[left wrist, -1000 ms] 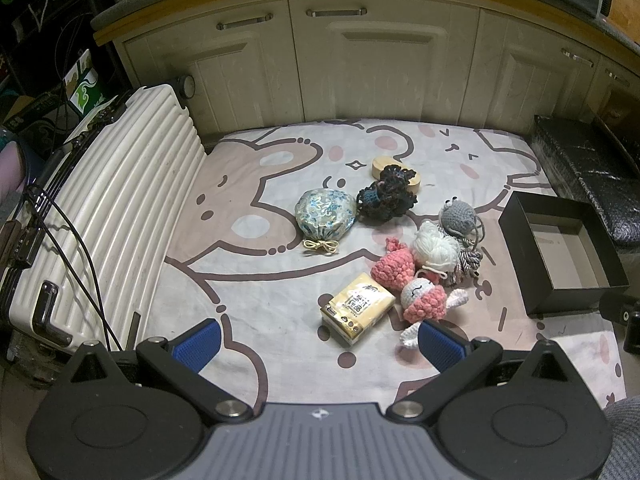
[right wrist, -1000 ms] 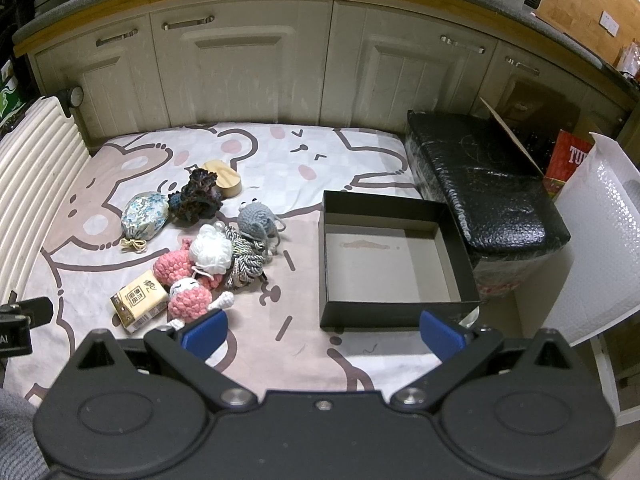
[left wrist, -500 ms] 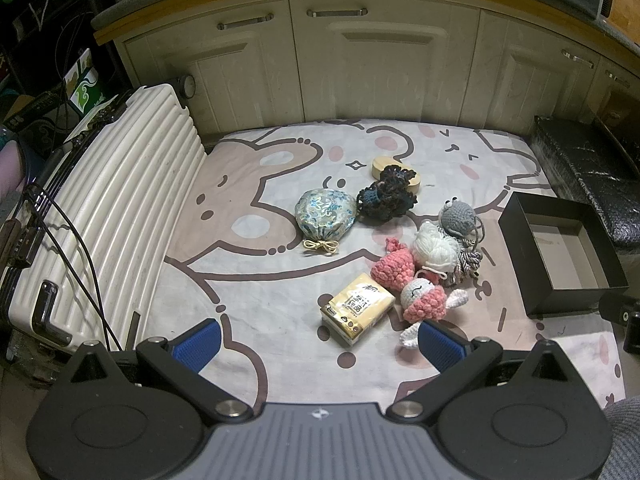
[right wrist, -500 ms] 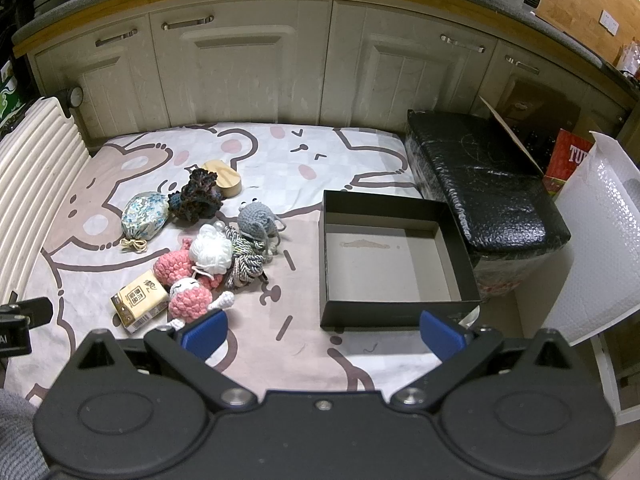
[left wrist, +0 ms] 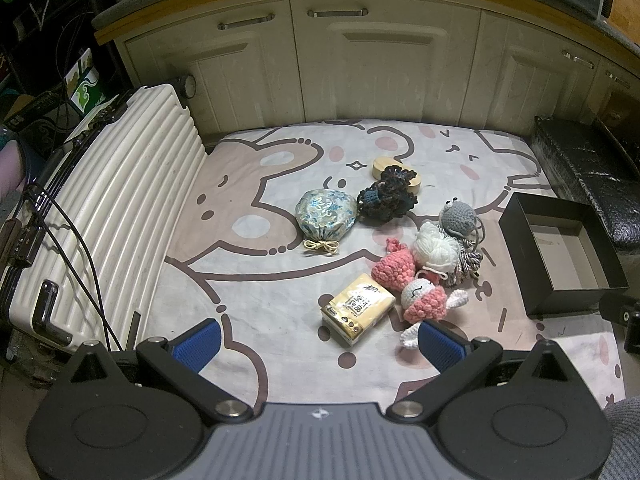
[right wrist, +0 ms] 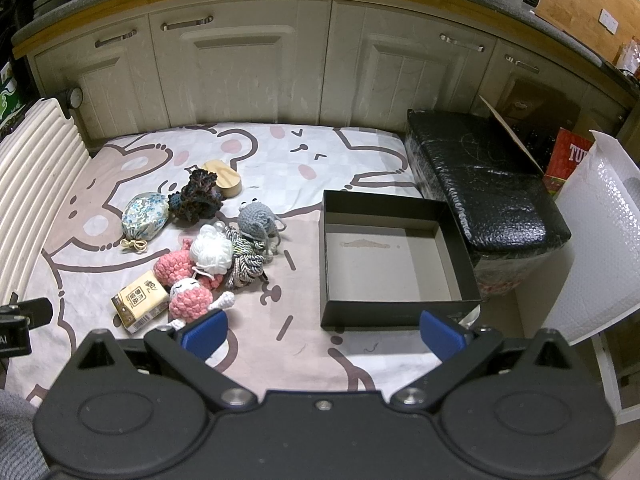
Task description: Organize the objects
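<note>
Left tongs (left wrist: 318,340): released, empty, hanging above the mat (left wrist: 248,280), well short of the black box (left wrist: 560,248).
Right tongs (right wrist: 322,330): released too, empty, just in front of the box's near wall.
Task things: all loose on the mat left of the box; nothing is inside it yet, by my reading.
Risk, tangle: the white yarn ball (right wrist: 211,249), grey crochet toy (right wrist: 256,220) and twisted cord (right wrist: 244,266) touch; I could lift one and drag its neighbours.
Risk, soft grip: the pink-and-white doll (right wrist: 188,300) may squash and slip.
Risk, box: its light walls could shift if I nudge them.
Count: one box, one tissue pack (right wrist: 140,300), one brocade pouch (right wrist: 145,216), one dark crochet piece (right wrist: 198,198), one wooden block (right wrist: 224,178), one pink crochet piece (right wrist: 172,266), one doll, one yarn ball, one grey toy, one cord.
</note>
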Tool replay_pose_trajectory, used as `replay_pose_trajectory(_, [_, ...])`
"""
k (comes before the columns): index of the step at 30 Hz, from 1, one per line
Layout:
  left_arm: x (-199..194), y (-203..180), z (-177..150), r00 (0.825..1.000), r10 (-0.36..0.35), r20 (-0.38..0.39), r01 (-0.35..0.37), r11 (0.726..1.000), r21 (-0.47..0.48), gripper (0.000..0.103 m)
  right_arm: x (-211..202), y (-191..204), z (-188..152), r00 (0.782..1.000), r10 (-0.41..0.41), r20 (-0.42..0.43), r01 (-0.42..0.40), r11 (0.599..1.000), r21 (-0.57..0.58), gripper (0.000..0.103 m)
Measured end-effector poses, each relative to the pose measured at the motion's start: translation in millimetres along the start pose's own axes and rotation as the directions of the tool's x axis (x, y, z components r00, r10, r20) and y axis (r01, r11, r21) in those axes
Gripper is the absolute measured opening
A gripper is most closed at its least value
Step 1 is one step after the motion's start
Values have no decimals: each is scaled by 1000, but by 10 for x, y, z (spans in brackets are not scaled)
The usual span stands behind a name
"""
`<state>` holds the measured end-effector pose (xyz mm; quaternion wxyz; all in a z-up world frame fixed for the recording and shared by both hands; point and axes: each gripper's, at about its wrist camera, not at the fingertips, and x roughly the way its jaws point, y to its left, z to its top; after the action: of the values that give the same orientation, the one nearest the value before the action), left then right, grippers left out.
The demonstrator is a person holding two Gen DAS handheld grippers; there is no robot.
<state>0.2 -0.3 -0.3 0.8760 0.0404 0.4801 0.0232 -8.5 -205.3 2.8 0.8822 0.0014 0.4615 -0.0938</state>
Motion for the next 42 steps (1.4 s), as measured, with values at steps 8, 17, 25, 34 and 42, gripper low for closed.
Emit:
replay_pose_trajectory(8, [0, -3, 0, 1000, 2, 1, -2, 1000, 1, 103, -3, -2, 2, 1000, -2, 0, 2, 1000, 1, 103])
replay_pose_trajectory(17, [-10, -1, -11, 1000, 15, 7, -15, 1000, 12, 103, -21, 15, -4, 1000, -12, 2, 12, 1000, 0, 103])
replay_pose_trajectory(25, [-70, 10, 76, 998, 28, 53, -29, 999, 33, 103, 5, -14, 104, 1000, 12, 10, -12, 1000, 2, 103])
replay_pose_trajectory(34, [-93, 226, 382, 989, 36, 146, -38, 999, 10, 103, 70, -16, 489, 988, 131, 80, -131, 991, -4, 103])
replay_pose_trajectory(42, [194, 409, 482, 991, 10, 132, -8, 1000, -17, 103, 355, 42, 892, 963, 246, 113, -243, 969, -34, 103])
